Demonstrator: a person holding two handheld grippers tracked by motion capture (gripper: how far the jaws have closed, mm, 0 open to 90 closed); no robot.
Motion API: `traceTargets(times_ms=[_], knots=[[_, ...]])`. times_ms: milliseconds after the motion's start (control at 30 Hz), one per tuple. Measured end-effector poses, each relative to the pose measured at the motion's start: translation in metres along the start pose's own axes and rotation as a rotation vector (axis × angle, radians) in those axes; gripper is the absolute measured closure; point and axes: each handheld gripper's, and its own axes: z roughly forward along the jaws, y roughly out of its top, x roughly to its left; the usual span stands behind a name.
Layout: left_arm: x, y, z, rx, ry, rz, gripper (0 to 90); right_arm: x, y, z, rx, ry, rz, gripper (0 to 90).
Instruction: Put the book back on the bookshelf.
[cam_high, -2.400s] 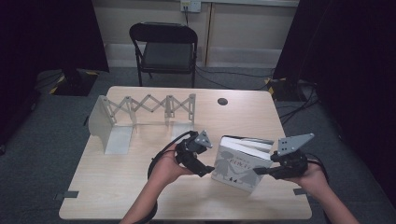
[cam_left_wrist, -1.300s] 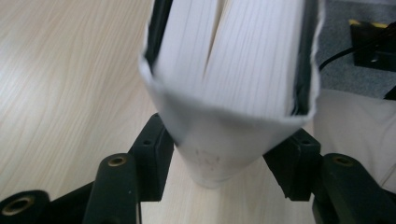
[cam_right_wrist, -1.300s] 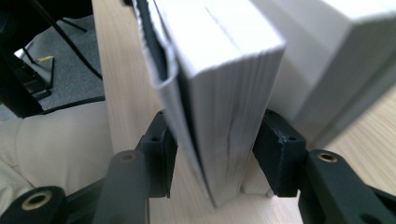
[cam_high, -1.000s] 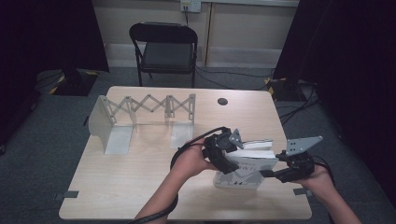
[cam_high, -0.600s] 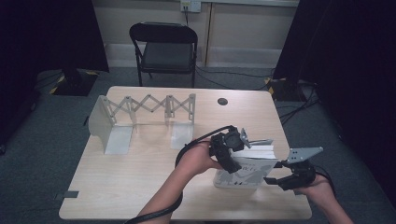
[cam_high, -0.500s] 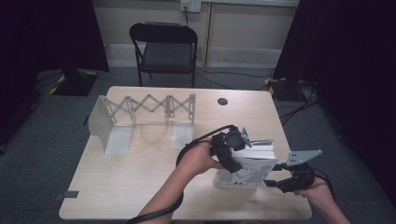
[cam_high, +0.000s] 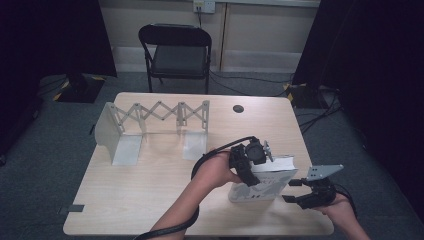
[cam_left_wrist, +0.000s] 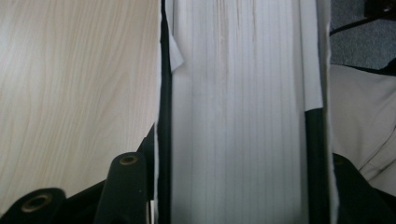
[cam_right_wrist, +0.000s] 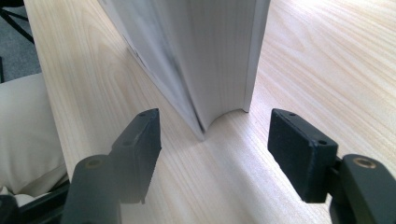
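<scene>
A thick white book (cam_high: 265, 186) stands on its edge on the wooden table (cam_high: 150, 200), near the front right. My left gripper (cam_high: 250, 164) comes down on the book's top left and is shut on it. In the left gripper view the page block (cam_left_wrist: 238, 93) runs between the two black jaws of the left gripper (cam_left_wrist: 236, 140). My right gripper (cam_high: 290, 191) hovers just right of the book, open and apart from it. In the right gripper view the book's lower corner (cam_right_wrist: 210, 56) stands ahead of the spread jaws of my right gripper (cam_right_wrist: 215, 140), with bare table between them.
An expanding white book rack (cam_high: 155, 120) with end plates stands at the back left of the table. A small dark disc (cam_high: 238, 108) lies at the back right. A black folding chair (cam_high: 177, 50) stands beyond the table. Cables lie on the floor at right.
The book has gone from lying tilted to standing on its edge. My left gripper moved right onto its top and shut on it. My right gripper drew back to the right.
</scene>
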Motion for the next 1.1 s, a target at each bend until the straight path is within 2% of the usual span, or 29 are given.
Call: traceTargets(times_ms=[100, 233, 367, 467, 533, 567, 633, 733, 833, 967, 1100], knots=[[-0.002, -0.001, -0.001, 0.01, 0.009, -0.016, 52.0, 0.001, -0.001, 0.0, 0.001, 0.001, 0.007, 34.7], [-0.008, -0.004, -0.006, 0.048, 0.022, -0.021, 52.6, 0.003, -0.002, 0.002, 0.016, -0.013, -0.011, 34.7], [-0.006, -0.015, -0.011, 0.047, 0.021, -0.041, 52.4, 0.003, -0.004, 0.006, 0.014, -0.008, -0.007, 34.7], [-0.007, -0.013, -0.011, 0.053, 0.027, -0.029, 50.9, 0.005, -0.006, 0.01, 0.02, -0.011, -0.005, 34.7], [-0.007, -0.01, -0.009, 0.065, 0.054, -0.002, 47.8, 0.005, -0.008, 0.011, 0.015, -0.007, -0.002, 34.7], [-0.005, -0.008, -0.006, 0.069, 0.064, -0.009, 45.2, 0.005, -0.009, 0.012, 0.01, -0.007, 0.002, 34.7], [-0.002, -0.006, -0.001, 0.092, 0.057, -0.019, 41.9, 0.006, -0.01, 0.014, 0.015, -0.01, 0.0, 34.7], [-0.001, -0.004, 0.003, 0.097, 0.044, -0.025, 39.5, 0.006, -0.012, 0.015, 0.019, -0.013, -0.005, 34.7], [-0.001, -0.004, 0.003, 0.109, 0.038, -0.038, 44.1, 0.005, -0.014, 0.015, 0.002, -0.006, 0.007, 34.8], [-0.001, -0.003, 0.003, 0.127, 0.031, -0.054, 45.6, 0.005, -0.017, 0.019, -0.002, -0.01, 0.015, 34.9], [-0.001, -0.002, 0.003, 0.133, 0.034, -0.049, 46.2, 0.008, -0.019, 0.025, -0.009, 0.0, 0.021, 35.1]])
